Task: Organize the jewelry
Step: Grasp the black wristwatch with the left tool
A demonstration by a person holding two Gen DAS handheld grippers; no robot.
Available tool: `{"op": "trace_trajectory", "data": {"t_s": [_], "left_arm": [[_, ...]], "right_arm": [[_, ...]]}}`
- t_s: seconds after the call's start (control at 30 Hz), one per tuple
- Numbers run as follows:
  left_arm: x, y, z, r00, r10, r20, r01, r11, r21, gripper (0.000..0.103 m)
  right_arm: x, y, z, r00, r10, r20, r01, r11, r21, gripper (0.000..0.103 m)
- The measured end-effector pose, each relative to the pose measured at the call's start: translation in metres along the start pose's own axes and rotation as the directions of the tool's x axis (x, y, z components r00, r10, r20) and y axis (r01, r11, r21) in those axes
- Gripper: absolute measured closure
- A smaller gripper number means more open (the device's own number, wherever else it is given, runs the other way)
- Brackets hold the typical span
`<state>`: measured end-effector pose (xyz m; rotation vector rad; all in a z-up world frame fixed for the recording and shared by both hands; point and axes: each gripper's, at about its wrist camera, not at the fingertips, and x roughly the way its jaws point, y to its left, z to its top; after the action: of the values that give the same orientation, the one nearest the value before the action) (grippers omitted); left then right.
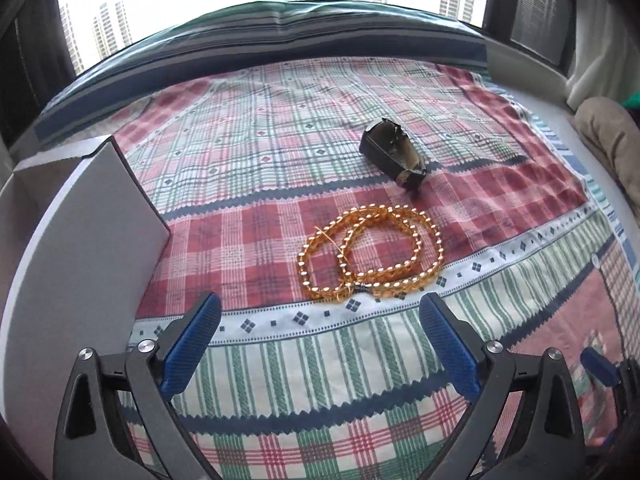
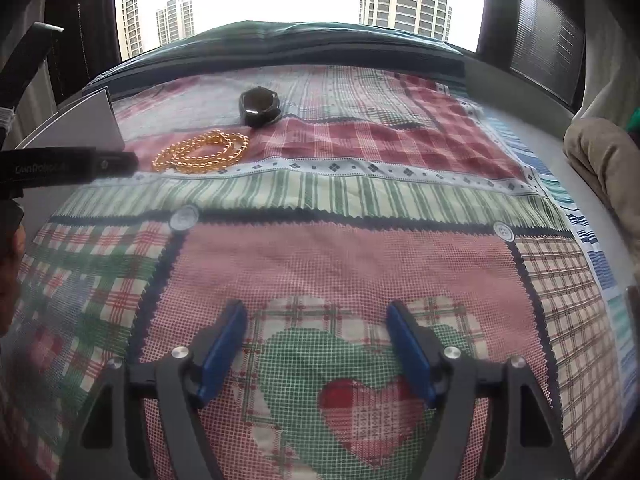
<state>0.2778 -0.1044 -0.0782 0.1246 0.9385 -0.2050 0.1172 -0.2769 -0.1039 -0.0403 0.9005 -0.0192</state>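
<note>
1. In the left wrist view, the left gripper (image 1: 320, 320) stands at the bottom of the frame with its two blue pads spread wide and nothing between them.
2. The golden bead necklace (image 1: 370, 254) lies coiled in several loops on the patchwork cloth (image 1: 280, 360), in the middle of the frame, just above the gap between the fingers and not touching them.
3. A dark watch (image 1: 394, 156) lies on the cloth higher in the frame, a little right of centre, near the necklace but apart from it.
4. A white box (image 1: 80, 240) stands at the left side of the frame; its wall rises beside the cloth.
5. In the right wrist view, the right gripper (image 2: 318, 346) is at the bottom centre, its jaws released and holding nothing, above a heart pattern on the cloth.
6. There the necklace (image 2: 202, 150) is in the upper left part, and the watch (image 2: 260, 106) is just above it.
7. The white box (image 2: 80, 124) is at the upper left edge, beside the necklace.
8. The body of the left gripper enters from the left edge, near the necklace.
</note>
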Motion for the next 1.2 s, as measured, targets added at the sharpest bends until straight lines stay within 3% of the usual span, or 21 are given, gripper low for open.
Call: {"op": "trace_trajectory", "data": {"t_s": [0.03,0.07,0.2,0.27,0.3,0.37,0.47,0.57,0.6,0.63,0.67,0.7,0.77,0.83,0.97,1.07,1.1,1.13,1.17,1.2], "left_arm": [[0.004,0.000,0.005,1.000,0.026,-0.004,-0.026,1.000,-0.006,0.015],[0.006,0.002,0.006,0.999,0.042,-0.006,-0.042,0.999,-0.016,0.015],[-0.010,0.018,-0.020,0.999,-0.052,-0.015,0.050,0.996,-0.080,0.011],[-0.023,0.023,-0.041,0.999,-0.044,-0.002,0.044,0.997,-0.057,0.009],[-0.029,0.026,-0.052,1.000,-0.023,0.007,0.023,0.999,-0.049,0.008],[-0.038,0.034,-0.072,1.000,-0.006,0.022,0.008,0.998,-0.062,0.007],[-0.043,0.045,-0.093,1.000,-0.011,0.026,0.014,0.995,-0.104,0.007],[-0.035,0.055,-0.110,1.000,0.009,0.005,-0.008,0.994,-0.106,0.007],[-0.037,0.058,-0.112,1.000,-0.004,0.022,0.006,0.994,-0.107,0.006],[-0.039,0.061,-0.113,0.999,-0.035,0.037,0.039,0.992,-0.119,0.002],[-0.038,0.065,-0.113,0.998,-0.049,0.032,0.053,0.989,-0.137,0.002],[-0.037,0.067,-0.113,0.998,-0.051,0.034,0.055,0.988,-0.143,0.002],[-0.035,0.066,-0.114,0.999,-0.048,0.025,0.051,0.990,-0.133,0.001],[-0.034,0.060,-0.114,1.000,-0.028,0.009,0.028,0.994,-0.105,0.001],[-0.032,0.043,-0.099,0.998,-0.061,-0.010,0.060,0.996,-0.059,0.002],[-0.031,0.030,-0.063,0.995,-0.100,0.018,0.100,0.994,-0.036,0.002],[-0.029,0.025,-0.047,0.994,-0.105,0.028,0.106,0.994,-0.039,0.002],[-0.025,0.021,-0.027,0.993,-0.112,0.041,0.114,0.993,-0.044,0.002],[-0.020,0.016,-0.008,0.992,-0.114,0.059,0.117,0.992,-0.050,0.002],[-0.014,0.011,0.011,0.991,-0.109,0.073,0.113,0.992,-0.055,0.002]], "right_arm": [[0.000,0.000,0.000,1.000,-0.001,0.000,0.001,1.000,0.001,0.029],[0.000,0.000,0.000,1.000,-0.001,0.000,0.001,1.000,0.002,0.029],[0.000,-0.004,0.000,1.000,0.023,-0.004,-0.023,1.000,0.021,0.027],[0.001,-0.007,0.006,0.998,0.059,-0.035,-0.058,0.998,0.035,0.024],[0.002,-0.007,0.015,0.994,0.094,-0.055,-0.091,0.995,0.050,0.024],[0.000,-0.005,0.046,0.981,0.192,-0.014,-0.191,0.979,0.069,0.024],[0.017,0.016,0.104,0.970,0.235,0.055,-0.237,0.971,0.032,0.024],[0.068,0.045,0.140,0.967,0.256,0.014,-0.256,0.967,0.010,0.025],[0.084,0.056,0.142,0.970,0.243,-0.018,-0.244,0.970,-0.013,0.032],[0.100,0.068,0.139,0.969,0.236,-0.073,-0.240,0.970,-0.045,0.062],[0.108,0.078,0.134,0.974,0.204,-0.095,-0.213,0.973,-0.088,0.070],[0.101,0.086,0.129,0.988,0.146,-0.042,-0.150,0.975,-0.163,0.088],[0.095,0.086,0.121,0.989,0.136,-0.054,-0.144,0.970,-0.197,0.088],[0.079,0.065,0.117,0.987,0.154,-0.052,-0.160,0.976,-0.145,0.103],[0.034,0.013,0.089,0.986,0.156,-0.050,-0.161,0.980,-0.113,0.102],[0.006,-0.022,0.054,0.992,0.125,-0.014,-0.126,0.987,-0.098,0.095],[-0.002,-0.031,0.041,0.995,0.101,0.005,-0.100,0.991,-0.089,0.067],[-0.008,-0.040,0.027,0.997,0.079,0.017,-0.077,0.994,-0.075,0.028],[-0.012,-0.050,0.015,0.996,0.076,0.043,-0.074,0.996,-0.059,0.021],[-0.015,-0.056,0.005,0.994,0.081,0.072,-0.077,0.996,-0.052,0.021]]}}
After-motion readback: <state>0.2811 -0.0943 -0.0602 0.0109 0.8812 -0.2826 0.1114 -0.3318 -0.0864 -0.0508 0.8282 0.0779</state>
